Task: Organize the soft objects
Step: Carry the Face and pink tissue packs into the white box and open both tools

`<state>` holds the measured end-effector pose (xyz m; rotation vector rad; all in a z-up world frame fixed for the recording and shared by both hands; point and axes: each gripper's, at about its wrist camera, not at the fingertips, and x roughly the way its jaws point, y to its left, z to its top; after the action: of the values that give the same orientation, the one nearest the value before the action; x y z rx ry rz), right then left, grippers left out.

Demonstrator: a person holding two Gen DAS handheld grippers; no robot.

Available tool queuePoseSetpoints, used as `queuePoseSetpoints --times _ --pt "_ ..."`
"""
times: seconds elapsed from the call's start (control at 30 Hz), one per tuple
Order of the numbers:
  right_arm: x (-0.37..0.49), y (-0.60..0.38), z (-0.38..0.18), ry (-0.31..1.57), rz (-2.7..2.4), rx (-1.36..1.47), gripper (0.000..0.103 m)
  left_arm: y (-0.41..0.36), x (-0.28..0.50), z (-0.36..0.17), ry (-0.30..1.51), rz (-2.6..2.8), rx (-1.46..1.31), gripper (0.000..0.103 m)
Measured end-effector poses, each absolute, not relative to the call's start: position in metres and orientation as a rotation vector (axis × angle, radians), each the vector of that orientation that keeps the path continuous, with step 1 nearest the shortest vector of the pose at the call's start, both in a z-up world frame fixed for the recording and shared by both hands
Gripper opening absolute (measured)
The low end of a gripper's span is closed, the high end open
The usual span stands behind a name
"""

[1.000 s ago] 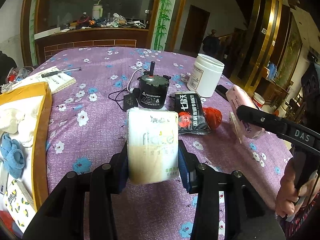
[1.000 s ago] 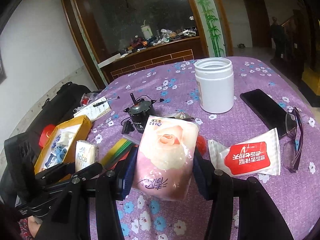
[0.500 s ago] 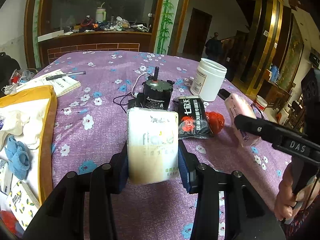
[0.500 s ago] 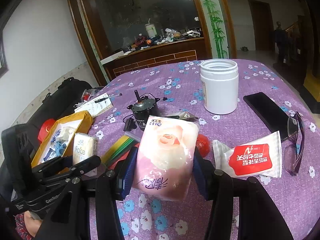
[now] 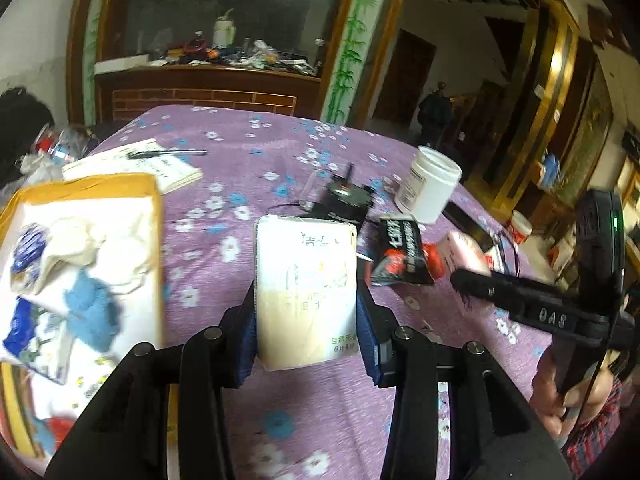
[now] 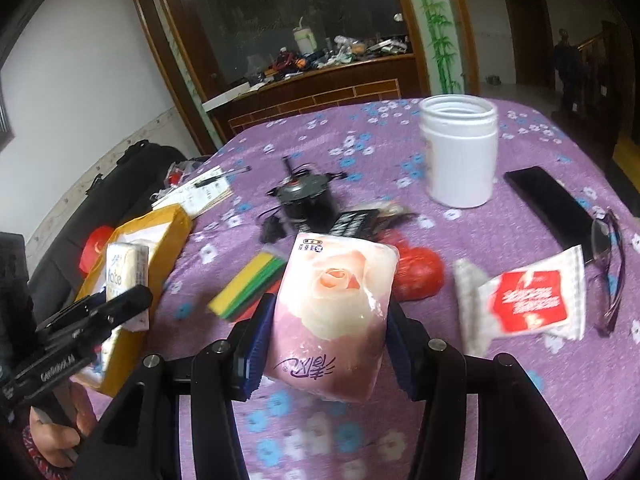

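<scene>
A: Holding position check: what does the left gripper [image 5: 306,312] carry?

B: Its jaws pinch a white tissue pack [image 5: 306,292] from both sides. The pack stands upright between the blue pads [image 5: 247,344], raised above the purple flowered worktop [image 5: 248,160]. Just left of it lies the yellow box [image 5: 154,216], which contains white cloth [image 5: 120,252] and blue knitted items [image 5: 90,308].

A: And the right gripper [image 6: 324,336]?

B: Its jaws clamp a pink tissue pack [image 6: 332,312] printed with a rose. The pack is upright and clear of the worktop [image 6: 500,240].

A: Which items lie near the pink tissue pack?

B: A red ball [image 6: 418,276] sits just behind it on the right. A white-and-red packet [image 6: 524,304] lies further right. A stack of coloured sponges [image 6: 250,284] lies to the left. A black motor [image 6: 302,196], a white jar [image 6: 460,152], a black phone [image 6: 548,204] and glasses [image 6: 612,276] are further back.

A: Is the left gripper visible from the right wrist view?

B: Yes. It appears at the left edge, with the white tissue pack beside the yellow box [image 6: 176,228].
</scene>
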<state>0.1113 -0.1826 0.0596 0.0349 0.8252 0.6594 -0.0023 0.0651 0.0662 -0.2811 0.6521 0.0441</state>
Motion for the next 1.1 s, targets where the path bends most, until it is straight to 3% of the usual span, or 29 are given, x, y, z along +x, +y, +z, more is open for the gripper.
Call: queuePoseSetpoints --times 0.33,0.6,1.1 --pt "0.065 -0.093 0.089 0.838 0.822 -0.063 0.053 0.158 -0.047 0.081 0.624 0.194 -0.334 0.041" --pt "0.05 -0.003 0.099 0.872 0.933 -0.121 0.053 0.225 -0.056 0.062 0.672 0.314 -0.387 0.041" --pt "0.081 0.127 0.058 1.003 0.926 -0.168 0.053 0.249 -0.045 0.027 0.796 0.299 -0.432 0.041"
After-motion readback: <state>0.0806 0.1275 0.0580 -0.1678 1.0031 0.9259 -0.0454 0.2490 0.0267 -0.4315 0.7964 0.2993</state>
